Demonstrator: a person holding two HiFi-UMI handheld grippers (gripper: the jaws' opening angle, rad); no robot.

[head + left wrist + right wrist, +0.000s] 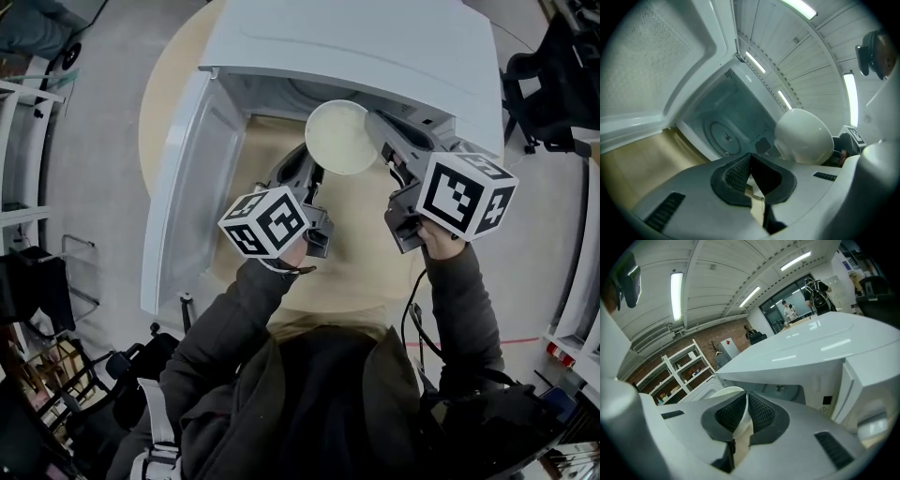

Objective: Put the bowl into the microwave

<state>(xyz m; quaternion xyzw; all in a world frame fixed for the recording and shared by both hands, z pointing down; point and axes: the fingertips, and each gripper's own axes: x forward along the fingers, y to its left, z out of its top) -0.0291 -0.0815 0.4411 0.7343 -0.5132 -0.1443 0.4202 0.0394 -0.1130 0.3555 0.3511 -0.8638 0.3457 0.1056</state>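
Observation:
A white bowl hangs tilted in front of the open microwave, its hollow facing up toward my head. My right gripper is shut on the bowl's right rim; in the right gripper view the white rim runs between the black pads. My left gripper sits just left of the bowl with its jaws together and nothing in them. In the left gripper view the bowl's rounded underside hangs before the cavity, where the glass turntable shows. The door is swung wide to the left.
The microwave stands on a round beige table. A white shelf rack is at the far left, a black office chair at the upper right. Cables and gear lie on the floor near the person's legs.

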